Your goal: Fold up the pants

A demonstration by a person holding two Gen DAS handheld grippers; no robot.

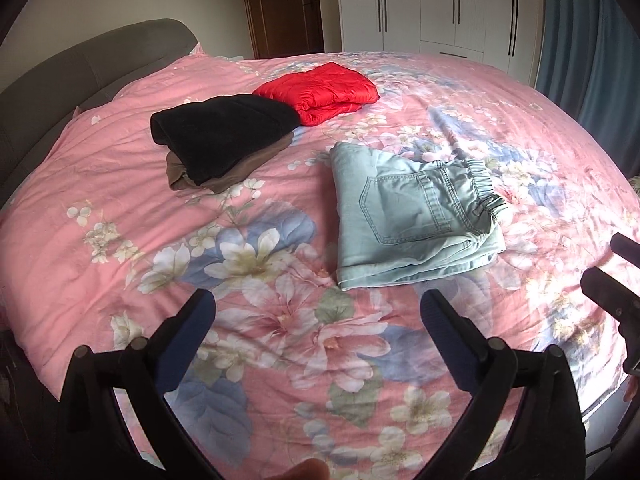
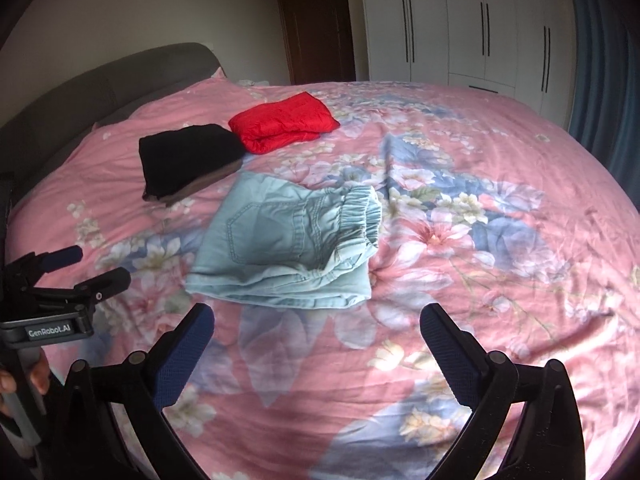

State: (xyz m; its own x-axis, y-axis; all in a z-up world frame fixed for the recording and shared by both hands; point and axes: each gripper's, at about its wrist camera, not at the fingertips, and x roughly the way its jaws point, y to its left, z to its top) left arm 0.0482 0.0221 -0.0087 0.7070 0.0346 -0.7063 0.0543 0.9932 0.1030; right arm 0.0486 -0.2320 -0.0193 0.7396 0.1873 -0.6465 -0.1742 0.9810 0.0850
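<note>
Pants [image 1: 416, 216] folded, black garment [image 1: 224, 136] beside

a bedroom in a home: a wide bed [image 1: 120, 184] under a pink flowered cover, with a grey padded headboard [image 1: 80, 64] at its far left. behind it stand white wardrobe doors [image 1: 440, 4] with long dark handles, a brown wooden door [image 1: 280, 4] and a blue curtain [image 1: 580, 48]

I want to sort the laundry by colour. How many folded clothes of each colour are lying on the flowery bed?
Light green denim pants: 1
Red quilted folded garment: 1
Black fuzzy folded garment: 1
Brown folded garment under the black one: 1
Total: 4
</note>
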